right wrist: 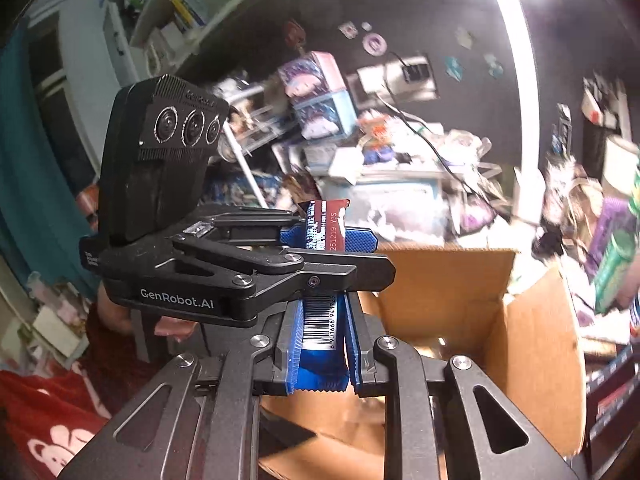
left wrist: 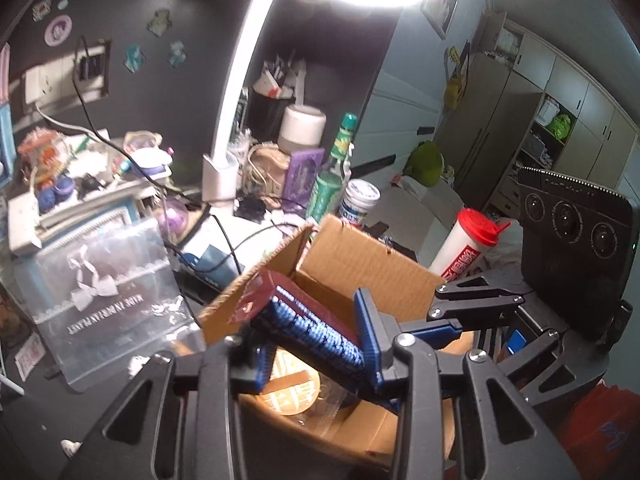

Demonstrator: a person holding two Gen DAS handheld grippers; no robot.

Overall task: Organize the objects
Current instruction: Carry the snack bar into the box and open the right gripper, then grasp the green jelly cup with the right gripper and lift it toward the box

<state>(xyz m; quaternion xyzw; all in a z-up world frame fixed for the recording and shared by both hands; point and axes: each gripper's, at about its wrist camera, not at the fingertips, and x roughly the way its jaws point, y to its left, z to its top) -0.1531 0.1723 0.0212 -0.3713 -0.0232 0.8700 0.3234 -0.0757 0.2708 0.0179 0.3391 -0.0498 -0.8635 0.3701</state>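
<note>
- Left wrist view: our left gripper (left wrist: 314,322) has its ribbed blue pads (left wrist: 369,336) set wide, one against each end of a flat foil packet (left wrist: 304,312). It grips the packet across that span.
- The packet is glossy, dark red at its crimped end and blue with white print along its length. It lies slanted just below centre, toward 6 o'clock.
- Under it an open box (left wrist: 360,256) of brown corrugated cardboard stands with its flaps up. A round lid shines inside it at 6 o'clock.
- The right gripper (left wrist: 430,320), matte black with bare screw heads, reaches in from 3 o'clock. Its tips are hidden behind our pad.
- Right wrist view: the right gripper (right wrist: 324,340) is closed on the packet (right wrist: 320,320), its pads flat against both sides of the barcode end, at 6 o'clock.
- The left gripper (right wrist: 326,236) crosses from 9 o'clock and clasps the packet's red end at centre.
- The box (right wrist: 440,280) gapes at 4 o'clock, with the packet above its near edge.
</note>
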